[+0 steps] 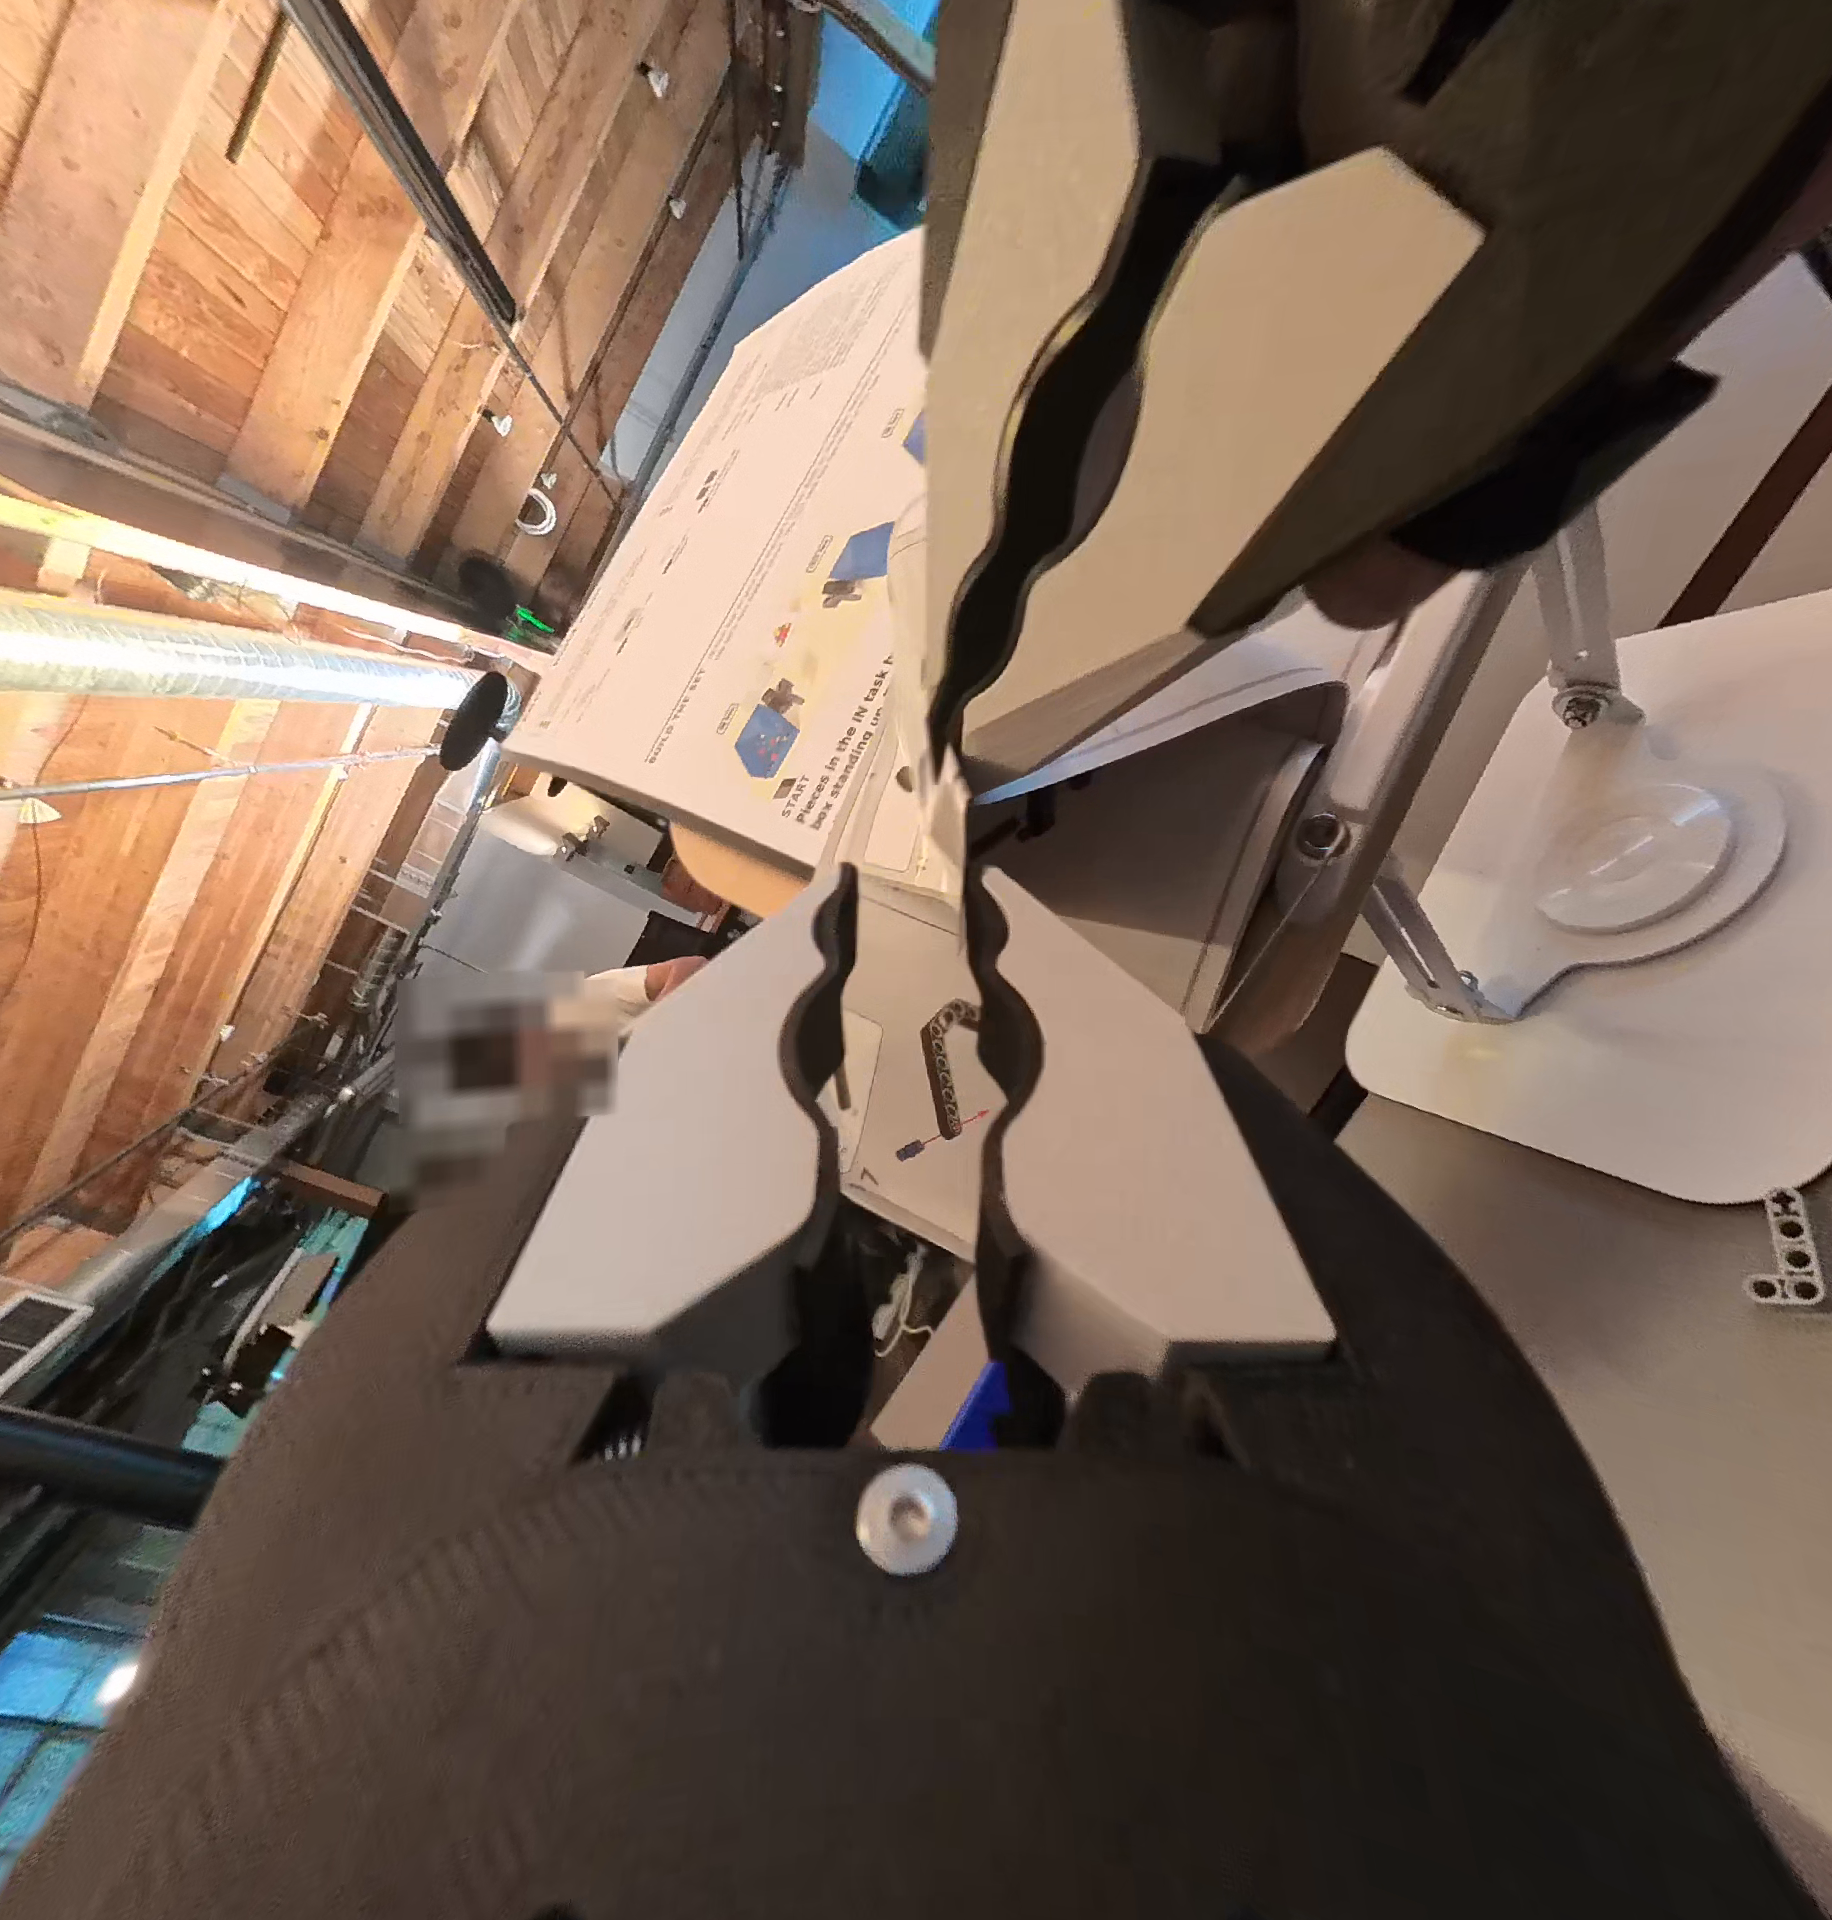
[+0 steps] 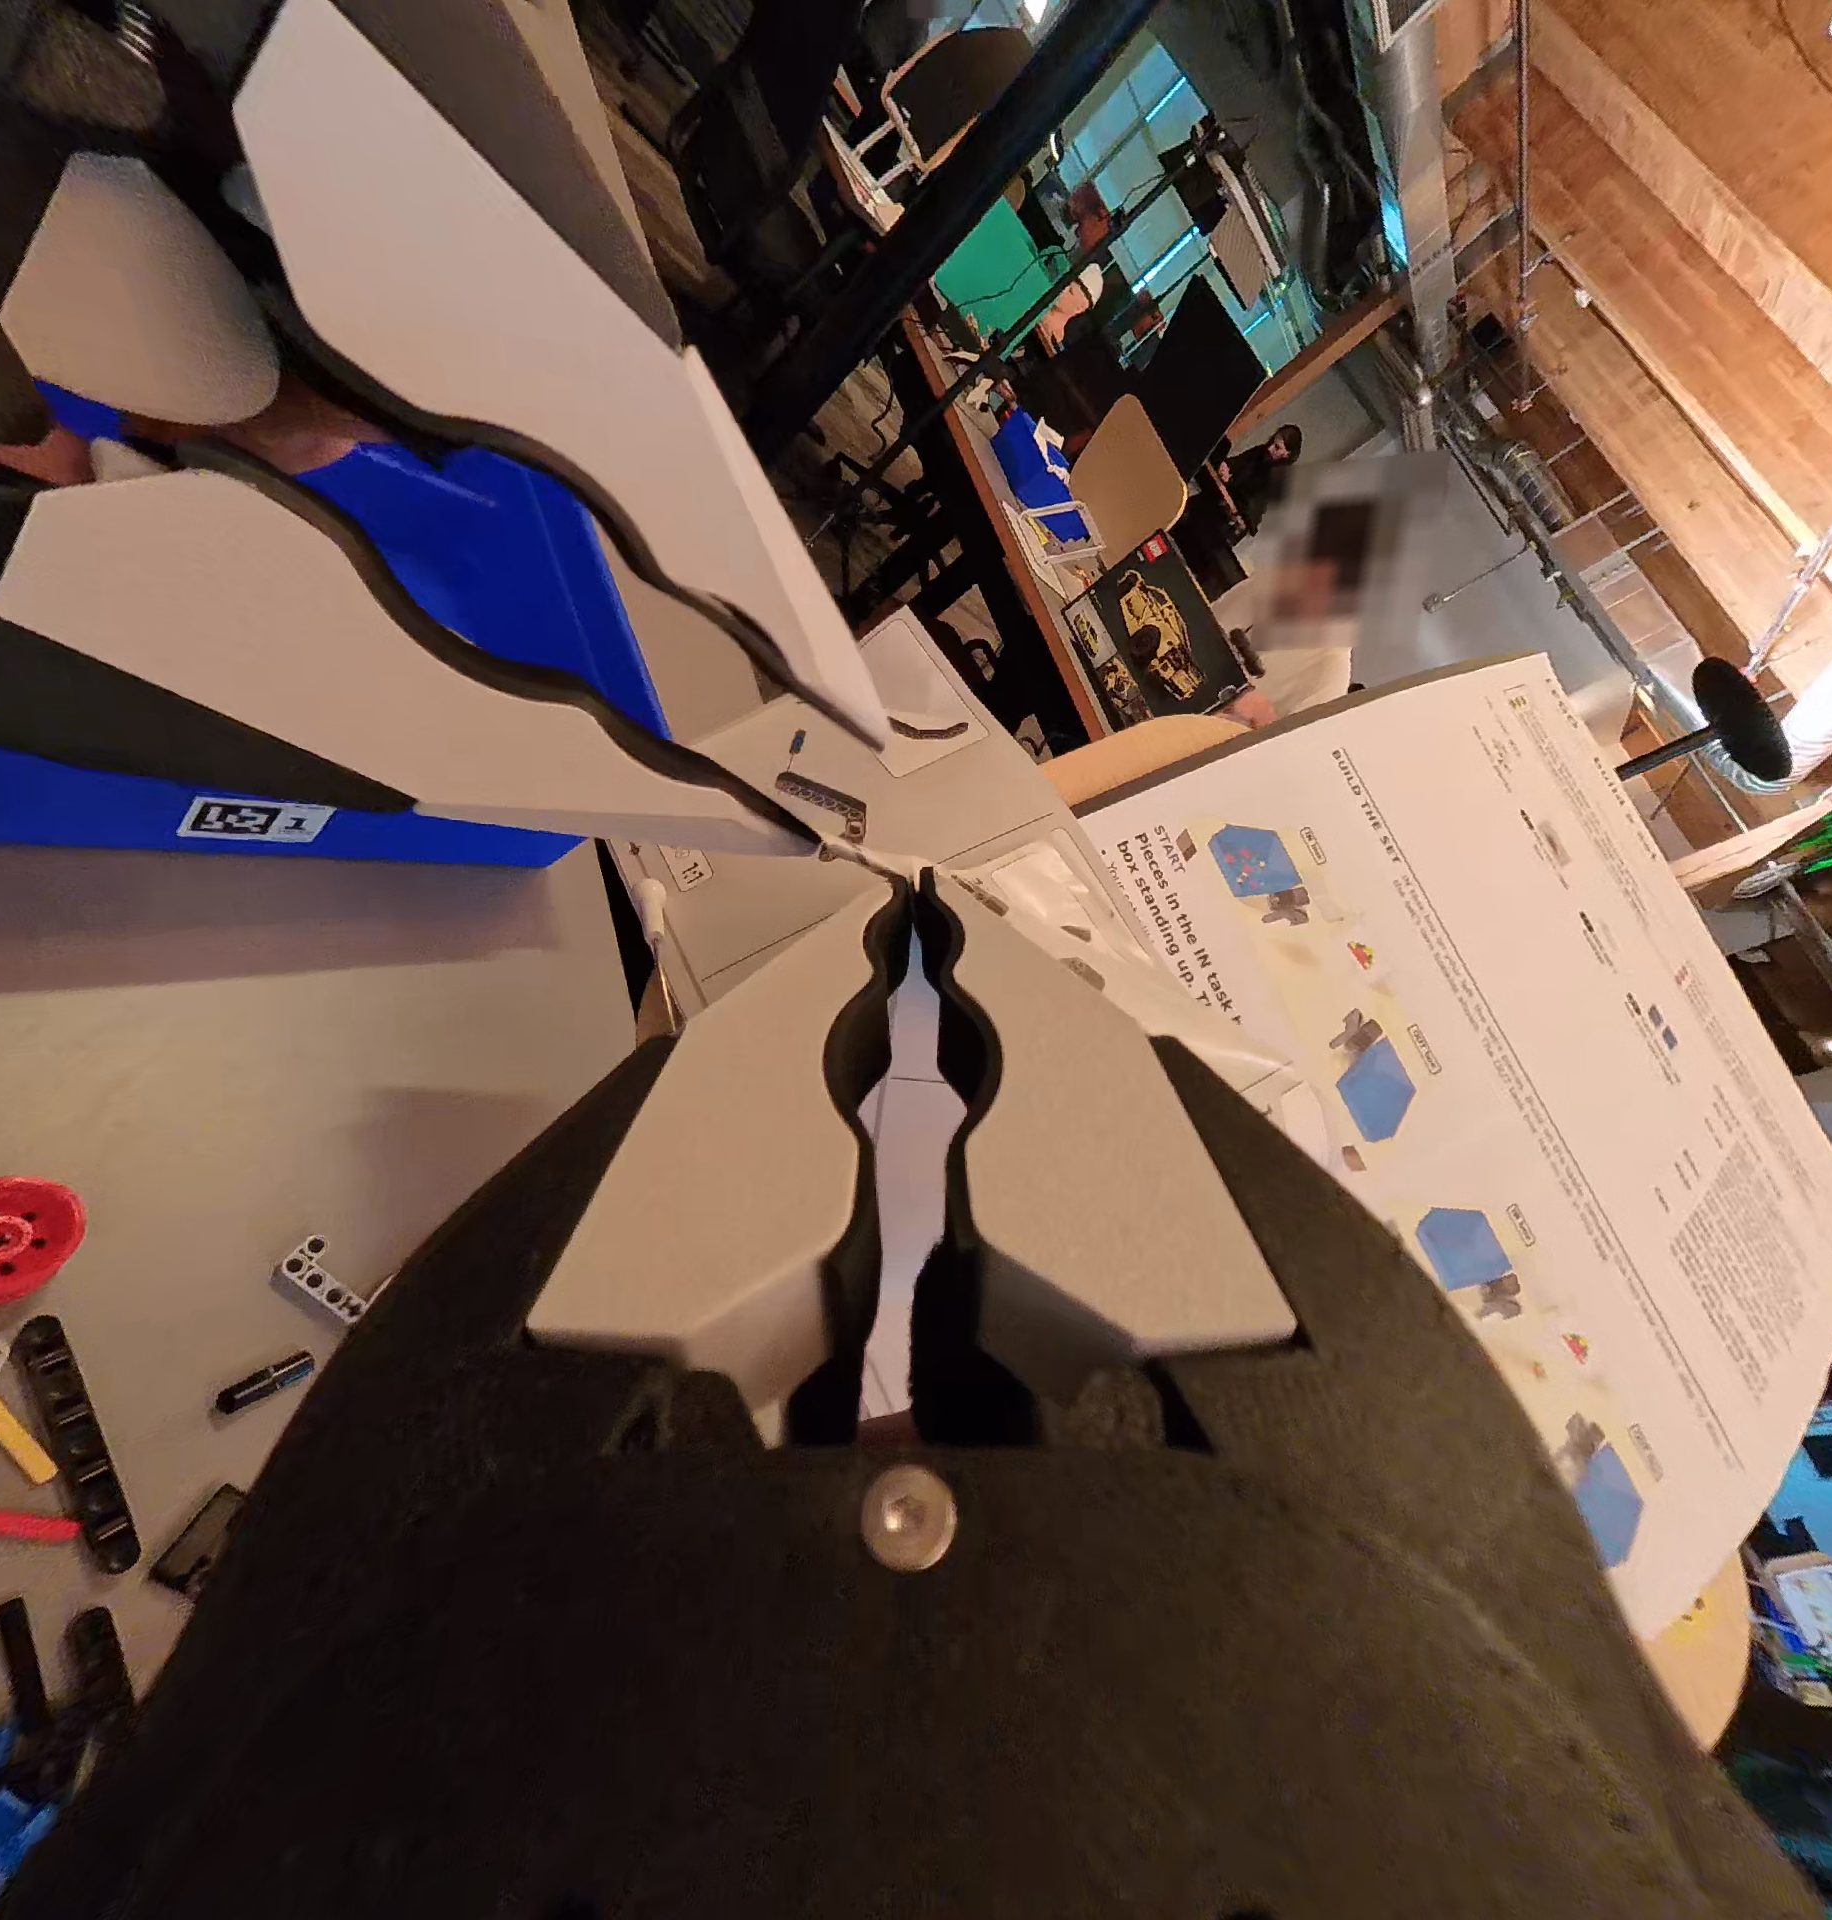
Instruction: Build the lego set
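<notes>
The instruction booklet point(image 2: 922, 675) stands open on a holder; in the left wrist view it shows between my fingers point(image 1: 922, 1122). My right gripper point(image 2: 912, 883) is shut on the edge of a glossy booklet page point(image 2: 1057, 894), which bends away to the right. In the left wrist view it reaches down from above point(image 1: 943, 748), its tips pinching the pale page edge. My left gripper point(image 1: 912, 883) is open, with nothing between its pads. In the right wrist view it point(image 2: 844, 784) comes in from the upper left, tips apart just beside the pinched page edge.
A large printed task sheet point(image 2: 1411, 987) leans behind the booklet. A blue bin point(image 2: 476, 561) stands at the left. Loose pieces lie on the grey table: a red wheel point(image 2: 13, 1236), a grey L-piece point(image 2: 320, 1283), a black beam point(image 2: 76, 1439). A white stand base point(image 1: 1660, 831) is at the right. Less than 4 cm separates the two grippers' tips.
</notes>
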{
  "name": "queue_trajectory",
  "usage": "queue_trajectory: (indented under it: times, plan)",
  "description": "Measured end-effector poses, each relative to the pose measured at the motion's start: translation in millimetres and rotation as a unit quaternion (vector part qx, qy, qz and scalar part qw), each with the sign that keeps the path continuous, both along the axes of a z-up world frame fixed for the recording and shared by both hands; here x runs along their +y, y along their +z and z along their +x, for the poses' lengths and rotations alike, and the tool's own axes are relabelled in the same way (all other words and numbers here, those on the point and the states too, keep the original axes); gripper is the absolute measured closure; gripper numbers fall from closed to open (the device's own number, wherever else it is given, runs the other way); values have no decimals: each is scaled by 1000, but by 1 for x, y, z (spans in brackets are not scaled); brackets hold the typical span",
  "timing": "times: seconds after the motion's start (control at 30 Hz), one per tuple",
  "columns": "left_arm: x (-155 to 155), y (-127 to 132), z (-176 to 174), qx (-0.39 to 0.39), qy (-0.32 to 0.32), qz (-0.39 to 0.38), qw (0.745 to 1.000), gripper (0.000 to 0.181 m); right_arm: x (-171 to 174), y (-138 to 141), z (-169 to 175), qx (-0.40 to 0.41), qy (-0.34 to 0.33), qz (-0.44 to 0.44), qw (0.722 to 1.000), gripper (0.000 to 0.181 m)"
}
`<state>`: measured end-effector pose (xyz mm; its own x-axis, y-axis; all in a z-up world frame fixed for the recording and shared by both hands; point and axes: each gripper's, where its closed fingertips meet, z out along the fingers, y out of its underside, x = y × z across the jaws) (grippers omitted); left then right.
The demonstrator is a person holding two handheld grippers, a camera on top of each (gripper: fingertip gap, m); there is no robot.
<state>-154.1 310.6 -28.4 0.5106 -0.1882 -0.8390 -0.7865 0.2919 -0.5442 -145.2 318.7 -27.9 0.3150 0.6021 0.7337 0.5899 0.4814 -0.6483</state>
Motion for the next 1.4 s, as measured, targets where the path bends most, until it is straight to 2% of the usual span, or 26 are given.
queue_trajectory:
  times: [0.03,0.17,0.27,0.6,1.4]
  plan:
    - [1,1,-2,-7,3,-1,1000,159,0,0,1,3,1,-3,1000,181]
    - [6,-2,-7,-21,12,-9,1000,163,-1,3,2,25,8,-24,999,181]
    - [7,-6,-6,-27,9,-18,999,181,-1,4,4,38,13,-40,998,181]
    - [9,-3,-13,-75,3,-18,997,181,0,3,6,49,15,-66,996,180]
    - [14,-10,-25,-96,11,-26,995,181,3,6,20,80,2,-92,992,180]
